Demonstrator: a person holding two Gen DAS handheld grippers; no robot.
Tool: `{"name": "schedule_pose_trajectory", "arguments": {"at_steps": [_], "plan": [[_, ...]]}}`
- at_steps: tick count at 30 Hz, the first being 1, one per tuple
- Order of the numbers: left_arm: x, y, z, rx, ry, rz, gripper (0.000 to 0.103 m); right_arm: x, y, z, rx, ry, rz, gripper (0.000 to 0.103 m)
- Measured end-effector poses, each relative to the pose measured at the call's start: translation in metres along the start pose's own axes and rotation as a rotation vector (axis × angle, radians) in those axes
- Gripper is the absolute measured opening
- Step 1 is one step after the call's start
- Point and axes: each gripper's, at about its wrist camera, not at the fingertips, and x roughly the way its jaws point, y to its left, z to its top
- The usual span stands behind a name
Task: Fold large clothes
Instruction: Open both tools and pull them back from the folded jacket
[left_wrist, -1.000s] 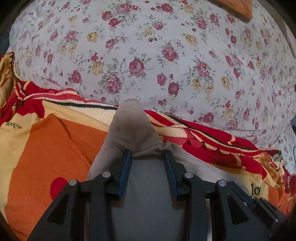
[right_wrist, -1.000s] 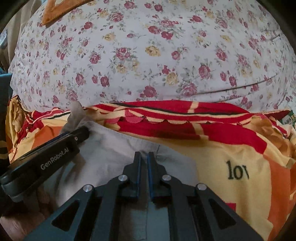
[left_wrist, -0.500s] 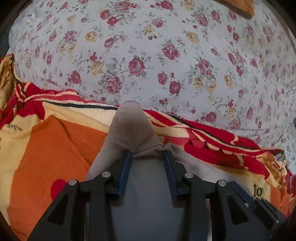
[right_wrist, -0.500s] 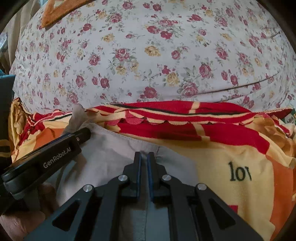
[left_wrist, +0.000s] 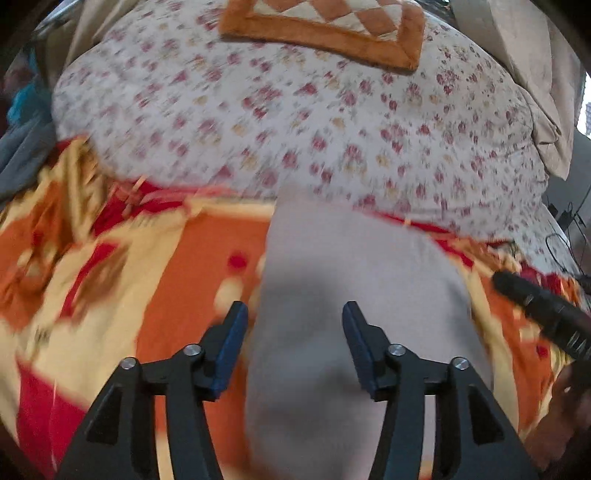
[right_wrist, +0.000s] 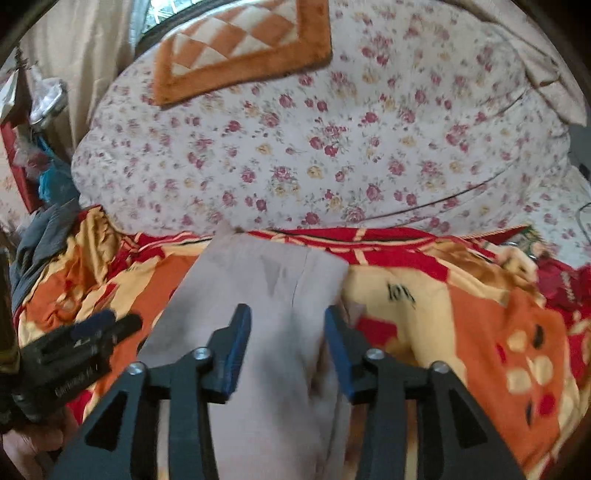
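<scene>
A long grey garment (left_wrist: 354, 302) lies folded lengthwise on an orange, yellow and red blanket (left_wrist: 122, 280). It also shows in the right wrist view (right_wrist: 266, 295). My left gripper (left_wrist: 293, 317) is open and empty, raised above the garment's near part. My right gripper (right_wrist: 288, 321) is open and empty too, above the same garment. The left gripper shows at the left of the right wrist view (right_wrist: 85, 339). The right gripper shows at the right edge of the left wrist view (left_wrist: 543, 310).
A floral duvet (right_wrist: 332, 155) lies behind the blanket, with an orange checked cushion (right_wrist: 240, 40) on top of it. Dark clothes (right_wrist: 40, 236) are piled at the left. Cables (left_wrist: 565, 236) lie at the right.
Both grippers have opened and let go of the grey garment. Both have drawn back and up, so more of the bed shows. The garment now lies flat on the blanket.
</scene>
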Motion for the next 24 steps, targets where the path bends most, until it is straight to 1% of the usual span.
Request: {"name": "schedule_pose_trajectory", "arguments": {"at_steps": [1,3,5,6,8,10,12,13,15,17,19,20,24], "plan": [[-0.01,0.004,-0.016,-0.006,0.007,0.005,0.048,-0.01,0.003,-0.007,-0.014,-0.002,-0.01,0.053],[-0.021,0.008,-0.035,-0.007,0.004,0.03,0.05,-0.031,0.013,-0.028,-0.07,-0.01,-0.024,0.064],[-0.034,0.01,-0.053,0.006,-0.017,0.082,0.05,-0.049,0.021,-0.046,-0.111,-0.025,-0.051,0.07],[-0.04,0.009,-0.062,0.02,-0.032,0.1,0.05,-0.057,0.023,-0.053,-0.127,-0.038,-0.06,0.076],[-0.053,0.006,-0.076,0.06,-0.058,0.126,0.05,-0.074,0.025,-0.074,-0.151,-0.062,-0.068,0.081],[-0.061,0.001,-0.086,0.107,-0.072,0.157,0.052,-0.083,0.021,-0.089,-0.151,-0.066,-0.064,0.081],[-0.064,0.0,-0.094,0.125,-0.076,0.192,0.062,-0.09,0.014,-0.105,-0.149,-0.055,-0.053,0.081],[-0.064,0.001,-0.097,0.12,-0.068,0.195,0.063,-0.092,0.012,-0.112,-0.15,-0.044,-0.034,0.081],[-0.058,0.005,-0.101,0.079,-0.031,0.162,0.063,-0.094,0.008,-0.125,-0.159,-0.02,0.0,0.081],[-0.051,0.005,-0.105,0.063,0.014,0.133,0.063,-0.098,0.006,-0.135,-0.167,-0.009,-0.005,0.081],[-0.047,-0.003,-0.11,0.066,0.048,0.137,0.063,-0.102,0.004,-0.141,-0.163,-0.003,-0.016,0.081],[-0.044,-0.007,-0.111,0.062,0.071,0.139,0.063,-0.104,0.002,-0.143,-0.145,0.0,-0.007,0.081],[-0.041,-0.018,-0.114,0.02,0.113,0.116,0.063,-0.106,-0.005,-0.145,-0.09,0.022,0.02,0.081]]}}
